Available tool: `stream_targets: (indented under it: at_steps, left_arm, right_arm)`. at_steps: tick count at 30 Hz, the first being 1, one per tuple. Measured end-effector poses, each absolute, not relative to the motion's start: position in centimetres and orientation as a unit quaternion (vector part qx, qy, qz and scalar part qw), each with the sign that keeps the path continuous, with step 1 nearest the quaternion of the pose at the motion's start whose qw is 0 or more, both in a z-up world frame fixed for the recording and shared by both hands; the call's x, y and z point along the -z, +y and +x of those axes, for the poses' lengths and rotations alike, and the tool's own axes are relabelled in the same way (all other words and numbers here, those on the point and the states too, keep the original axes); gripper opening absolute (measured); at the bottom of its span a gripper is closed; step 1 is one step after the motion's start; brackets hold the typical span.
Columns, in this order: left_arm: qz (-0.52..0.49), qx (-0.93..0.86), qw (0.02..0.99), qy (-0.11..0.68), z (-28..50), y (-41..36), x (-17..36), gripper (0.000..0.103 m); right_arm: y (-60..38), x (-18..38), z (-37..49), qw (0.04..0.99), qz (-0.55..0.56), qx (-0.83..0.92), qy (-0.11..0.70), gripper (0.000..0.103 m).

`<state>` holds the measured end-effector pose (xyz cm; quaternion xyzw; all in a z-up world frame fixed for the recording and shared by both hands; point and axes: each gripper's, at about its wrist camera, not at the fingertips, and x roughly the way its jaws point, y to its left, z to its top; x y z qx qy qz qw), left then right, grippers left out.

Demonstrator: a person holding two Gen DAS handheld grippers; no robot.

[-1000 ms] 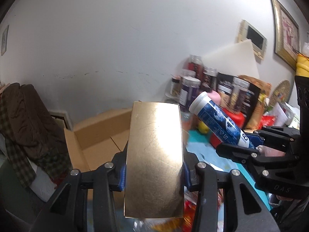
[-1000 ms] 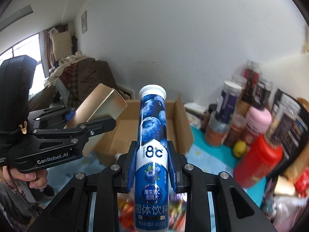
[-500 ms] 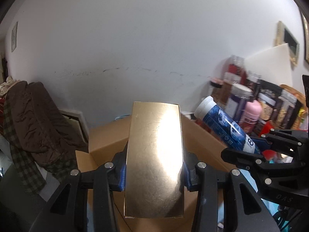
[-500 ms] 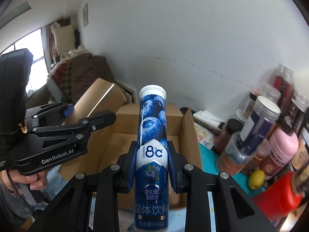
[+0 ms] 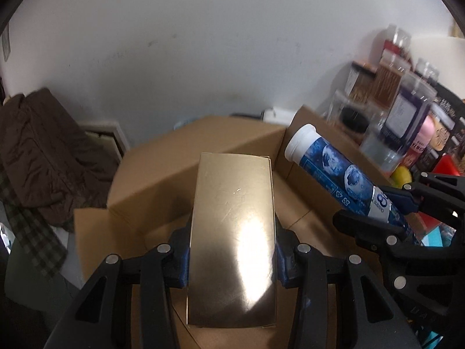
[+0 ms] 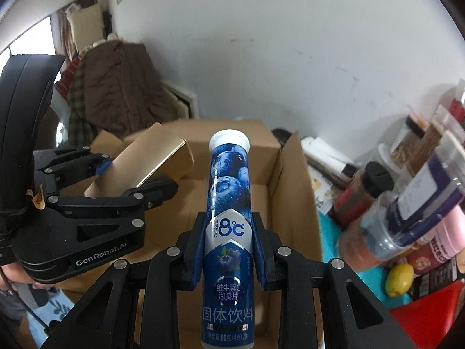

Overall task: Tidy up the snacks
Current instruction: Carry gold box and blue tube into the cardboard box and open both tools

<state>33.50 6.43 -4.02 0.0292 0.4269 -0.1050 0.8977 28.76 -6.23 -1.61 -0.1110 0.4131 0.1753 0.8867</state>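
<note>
My left gripper [image 5: 232, 258] is shut on a shiny gold box [image 5: 232, 232] and holds it over the open cardboard box [image 5: 180, 160]. My right gripper [image 6: 229, 250] is shut on a blue tube with a white cap [image 6: 228, 203], also over the cardboard box [image 6: 293, 197]. In the left wrist view the blue tube [image 5: 334, 174] and the right gripper [image 5: 386, 215] show at the right. In the right wrist view the gold box [image 6: 151, 163] and the left gripper [image 6: 122, 180] show at the left.
Jars, bottles and snack packs [image 6: 407, 192] crowd a teal surface right of the cardboard box. A yellow lemon [image 6: 399, 279] lies among them. A brown coat [image 5: 37, 157] hangs at the left by the white wall.
Both grippers have moved forward and down with their loads, from beside the cardboard box to over its open inside. The box now fills the lower middle of both views.
</note>
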Motion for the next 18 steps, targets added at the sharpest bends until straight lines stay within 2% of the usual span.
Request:
stream_targets:
  at_steps: [10,13,16,18]
  left_arm:
    - [0.029,0.100,0.862,0.496,35.0,6.3,7.2,0.044]
    - [0.036,0.088,0.859,0.502,35.0,6.3,7.5,0.053]
    - [0.049,0.074,0.863,0.498,34.9,6.2,7.4,0.072]
    - [0.053,0.068,0.864,0.496,34.8,6.2,7.2,0.075]
  right_arm:
    - [-5.5,4.2,29.9,0.867,-0.130,-0.155,0.456,0.028]
    - [-5.3,4.8,30.1,0.861,-0.141,-0.146,0.467,0.028]
    - [-5.2,5.4,30.1,0.856,-0.148,-0.140,0.476,0.029]
    - [-5.3,5.6,30.1,0.853,-0.148,-0.136,0.481,0.029]
